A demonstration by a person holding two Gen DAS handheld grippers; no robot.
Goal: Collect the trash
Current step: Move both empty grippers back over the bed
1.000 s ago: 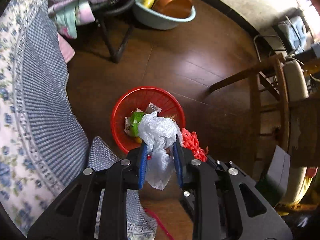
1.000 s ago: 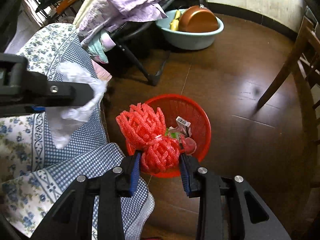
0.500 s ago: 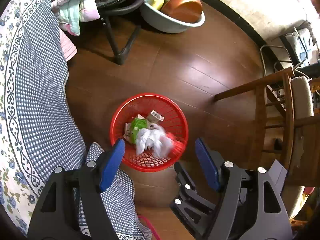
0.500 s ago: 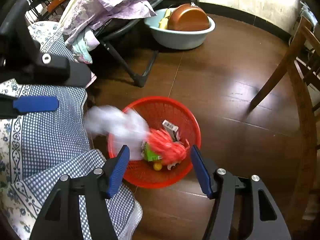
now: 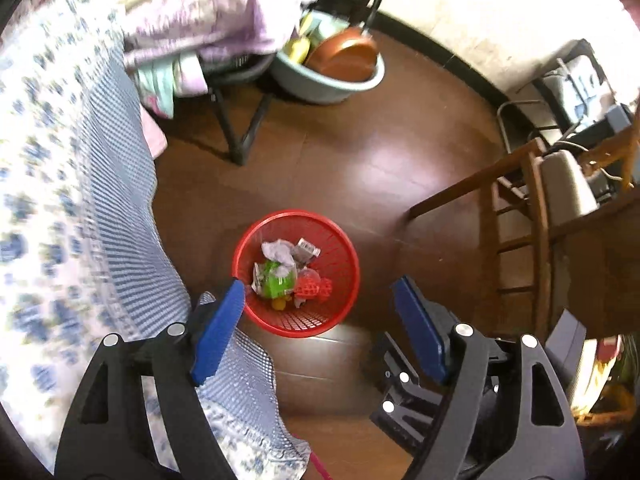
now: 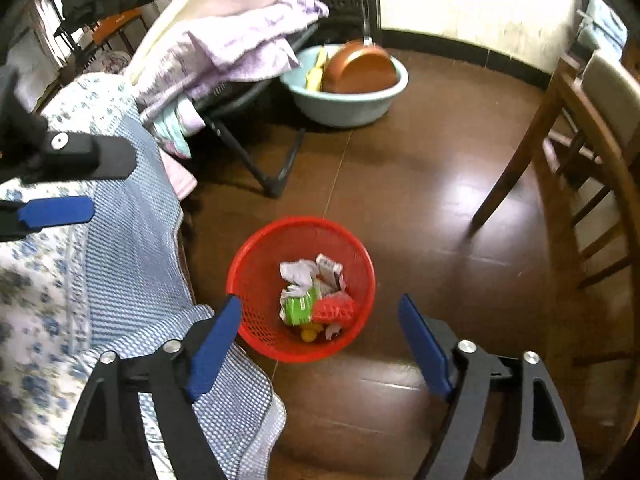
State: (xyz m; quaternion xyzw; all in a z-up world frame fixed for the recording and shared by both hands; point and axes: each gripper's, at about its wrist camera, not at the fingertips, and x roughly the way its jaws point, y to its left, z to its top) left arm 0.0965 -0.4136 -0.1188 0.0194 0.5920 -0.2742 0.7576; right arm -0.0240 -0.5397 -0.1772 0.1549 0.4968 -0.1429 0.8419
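Observation:
A red mesh basket (image 5: 344,248) (image 6: 256,276) stands on the brown floor. In it lie a white plastic bag (image 5: 277,251) (image 6: 297,272), a red foam net (image 5: 314,286) (image 6: 336,309), a green packet (image 5: 276,282) (image 6: 298,309) and a small carton (image 5: 307,246) (image 6: 329,268). My left gripper (image 5: 318,302) is open and empty, high above the basket. My right gripper (image 6: 320,322) is open and empty, also above it. The left gripper's fingers (image 6: 56,211) show at the left edge of the right wrist view.
A table with a blue checked floral cloth (image 5: 92,216) (image 6: 120,232) lies to the left. A folding chair piled with purple laundry (image 6: 224,48), a teal basin with a copper pan (image 6: 352,80) and a wooden chair (image 6: 580,168) stand around.
Both grippers opened and let go: the white bag and the red foam net fell into the basket. Both grippers have risen above it.

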